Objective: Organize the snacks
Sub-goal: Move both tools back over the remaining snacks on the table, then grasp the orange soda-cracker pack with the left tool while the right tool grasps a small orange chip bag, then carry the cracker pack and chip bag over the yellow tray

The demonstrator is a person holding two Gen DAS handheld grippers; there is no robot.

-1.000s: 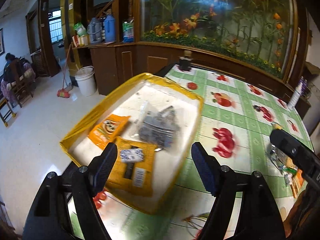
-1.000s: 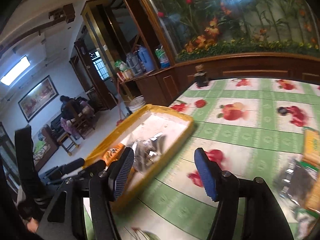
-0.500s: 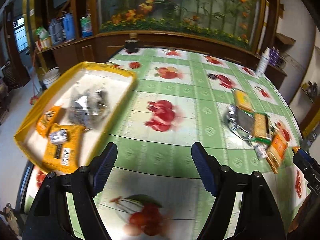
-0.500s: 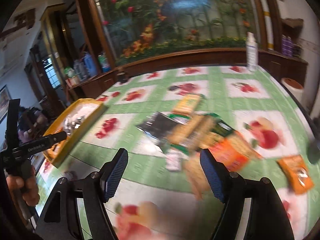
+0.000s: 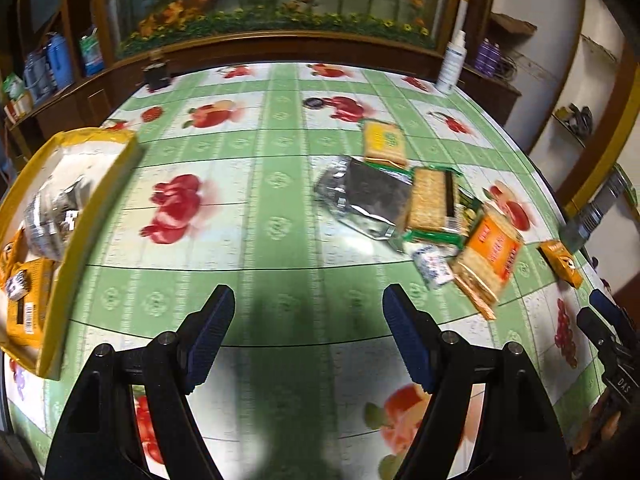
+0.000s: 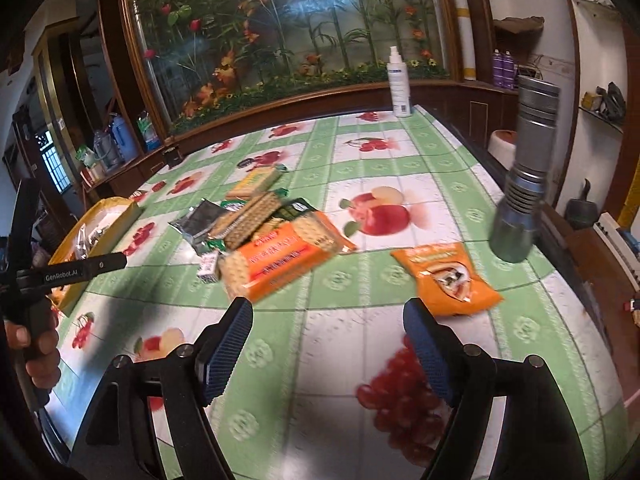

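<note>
A yellow tray [image 5: 104, 200] at the table's left edge holds a clear bag [image 5: 52, 216] and orange packets [image 5: 28, 308]. Loose snacks lie in a pile mid-table: a silver-black bag [image 5: 372, 196], a green cracker pack [image 5: 434, 200], an orange cracker pack [image 6: 276, 258] and a small white packet [image 5: 430, 266]. One small orange packet [image 6: 448, 276] lies apart to the right. My left gripper [image 5: 308, 296] hangs open over bare tablecloth. My right gripper [image 6: 328, 306] is near the orange packs, its jaws opening with nothing between them.
A grey metal cylinder [image 6: 524, 176] stands near the table's right edge, close to the small orange packet. A white spray bottle [image 6: 399, 84] and a dark jar [image 5: 156, 74] stand at the far side. A hand [image 6: 36, 344] holds the left gripper's handle.
Both grippers have swung right, away from the tray and toward the snack pile. The right gripper's jaws have spread wider. The tray's contents lie as before.
</note>
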